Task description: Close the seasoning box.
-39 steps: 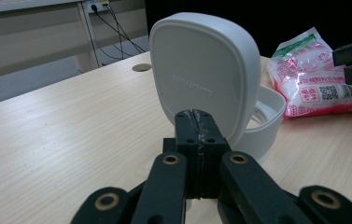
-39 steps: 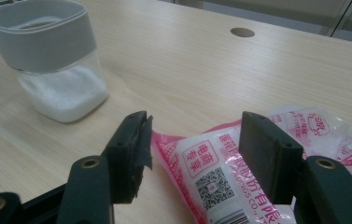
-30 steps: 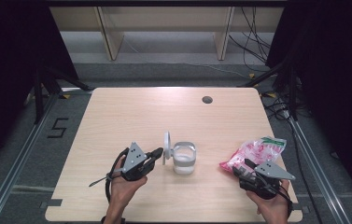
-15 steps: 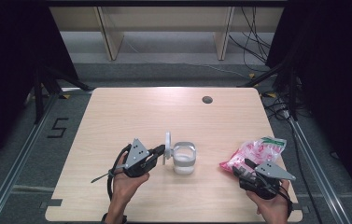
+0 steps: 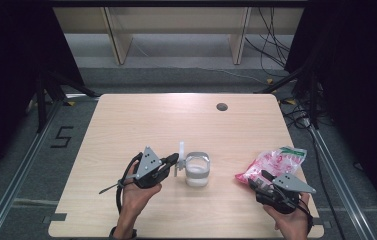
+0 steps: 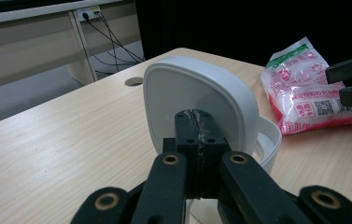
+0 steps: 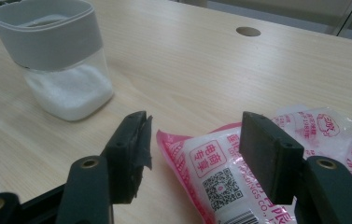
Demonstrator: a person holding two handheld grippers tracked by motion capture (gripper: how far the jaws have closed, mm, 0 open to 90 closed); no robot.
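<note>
Your L gripper (image 6: 197, 135) pinches the white lid (image 6: 197, 98), upright at the jar's (image 5: 197, 169) 9 o'clock. R gripper (image 7: 192, 149) jaws spread round the pink bag (image 7: 220, 177), 3 o'clock.

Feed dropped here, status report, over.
Left gripper shut on lid, upright beside jar. Right gripper open around pink bag. Nothing in the way.

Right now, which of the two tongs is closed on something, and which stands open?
The left tongs are shut on the jar's raised white lid. The right tongs stand open around the end of the pink bag.
</note>
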